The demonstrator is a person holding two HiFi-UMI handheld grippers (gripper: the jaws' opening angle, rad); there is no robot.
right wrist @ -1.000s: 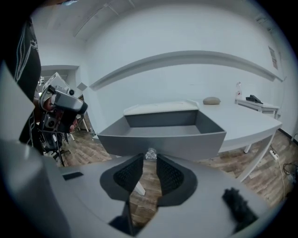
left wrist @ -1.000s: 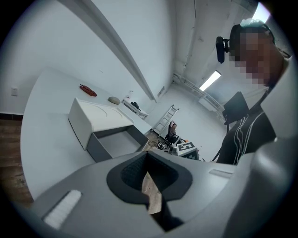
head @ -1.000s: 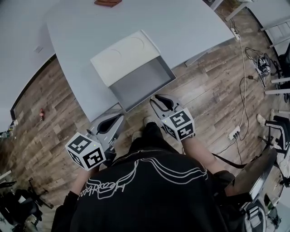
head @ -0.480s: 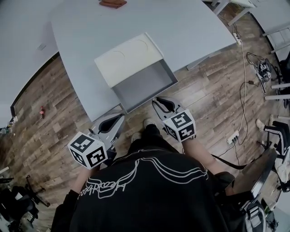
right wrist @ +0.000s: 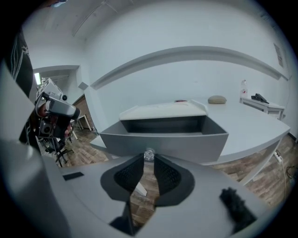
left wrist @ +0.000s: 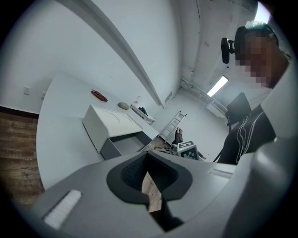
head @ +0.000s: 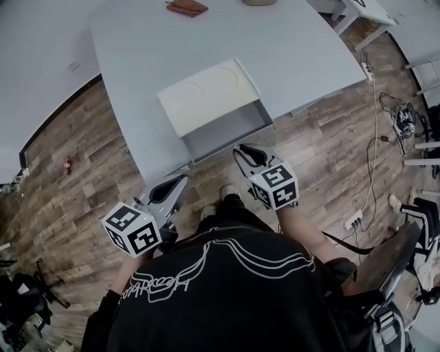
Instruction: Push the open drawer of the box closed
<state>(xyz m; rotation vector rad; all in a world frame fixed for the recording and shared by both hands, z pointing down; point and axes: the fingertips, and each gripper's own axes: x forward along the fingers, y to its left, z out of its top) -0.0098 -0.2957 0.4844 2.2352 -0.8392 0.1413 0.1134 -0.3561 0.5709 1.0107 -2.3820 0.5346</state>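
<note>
The left tongs [head: 181,179] hang low beside the person, closed and empty, while the right tongs [head: 241,148], almost closed and gripping nothing, meet the small knob [right wrist: 149,154] of the drawer [head: 223,130], which stands partly out of the box [head: 206,93] on the desk [head: 137,62], so I judge some pushing remains.

We see a white table [head: 295,41] at 12 o'clock on a wood-plank floor [head: 82,137], a flat reddish-brown item [head: 187,7] at its far edge, a small red thing [head: 67,165] on the floor at 9 o'clock, tangled cables [head: 400,120] at 2 o'clock and a white power strip [head: 354,220] at 4 o'clock.
</note>
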